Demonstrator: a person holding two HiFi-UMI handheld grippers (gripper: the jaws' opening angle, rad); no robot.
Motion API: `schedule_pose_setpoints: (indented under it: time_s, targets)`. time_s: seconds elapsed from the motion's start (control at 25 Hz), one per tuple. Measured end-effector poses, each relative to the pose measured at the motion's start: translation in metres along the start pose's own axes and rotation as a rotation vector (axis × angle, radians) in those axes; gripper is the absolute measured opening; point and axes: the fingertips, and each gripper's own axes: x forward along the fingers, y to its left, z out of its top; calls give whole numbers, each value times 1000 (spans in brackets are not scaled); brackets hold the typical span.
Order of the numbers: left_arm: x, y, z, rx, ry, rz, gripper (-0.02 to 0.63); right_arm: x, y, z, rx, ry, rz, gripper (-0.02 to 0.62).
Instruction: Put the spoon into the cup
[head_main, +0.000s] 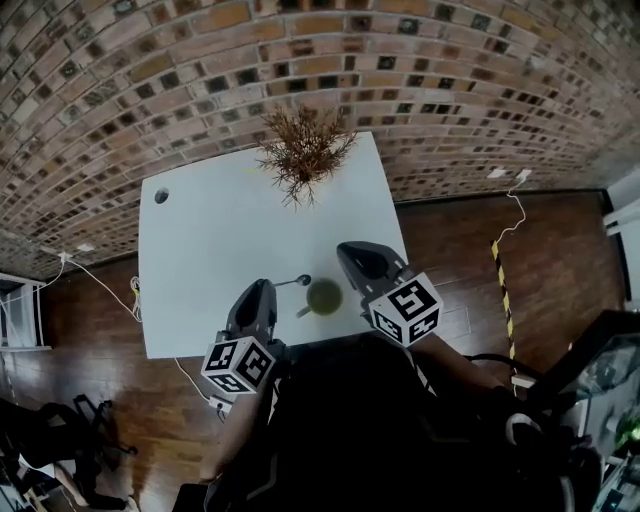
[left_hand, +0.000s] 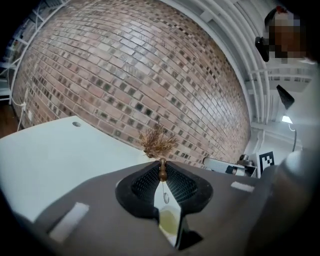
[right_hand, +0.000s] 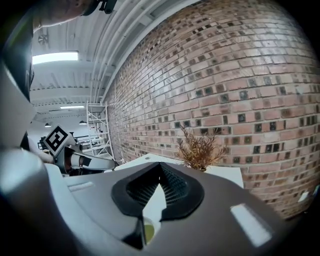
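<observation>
Spoon pinched in the left gripper, just beside the cup

The left gripper (head_main: 266, 290) has its jaws nearly closed, the tips clamped on the brown knob end of the spoon (head_main: 296, 282). The spoon's bowl lies at 10 o'clock of the green-filled cup (head_main: 323, 297). The cup stands on the white table (head_main: 200, 250), near its front edge, at 6 o'clock of the dried plant (head_main: 303, 150). The right gripper (head_main: 350, 255), at 1 o'clock of the cup, has its jaw tips together with nothing between them.

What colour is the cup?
Olive green; the cup shows best in the head view.
</observation>
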Motion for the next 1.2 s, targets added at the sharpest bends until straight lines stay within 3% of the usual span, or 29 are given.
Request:
schedule_pose_setpoints:
  time_s: [0.32,0.68,1.2]
  targets:
    - [25,10,-49,11,72,-2,37,2,-23,-48,22,66,-70,6]
    - [31,-5,-71,65,139,-22,35,0,-18,-68,65,85,-30,6]
    - [34,-3,-117,200,233,22,37,-6,-4,-75,72,86,9,6]
